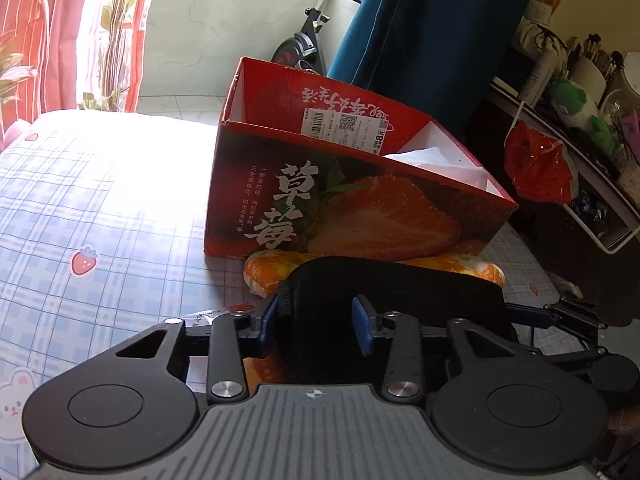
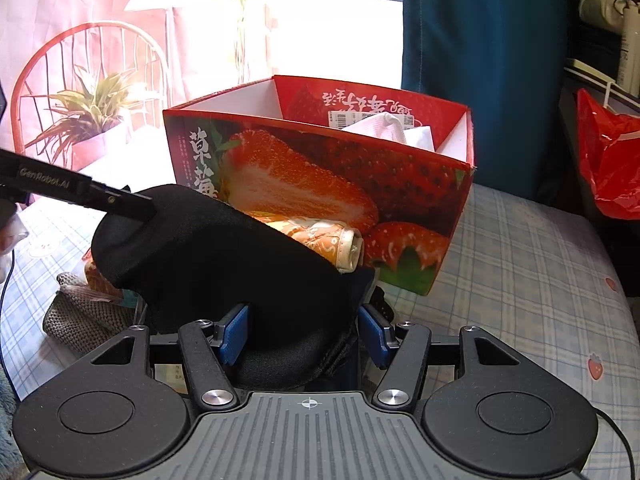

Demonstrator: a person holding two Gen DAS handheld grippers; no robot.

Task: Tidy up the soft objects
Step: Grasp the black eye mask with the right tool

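On bed by strawberry box (image 1: pixel 352 200), L gripper (image 1: pixel 320 320) & R gripper (image 2: pixel 304 328) both clamp black pad (image 2: pixel 224 256).

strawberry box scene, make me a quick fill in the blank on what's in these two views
1. Both the left hand-held gripper and right hand-held gripper grip the ____ pad.
2. The red box is printed with a cut ____.
3. Inside the box lies a ____ cloth.
4. The bedsheet has a ____ pattern.

Missing: black; strawberry; white; plaid
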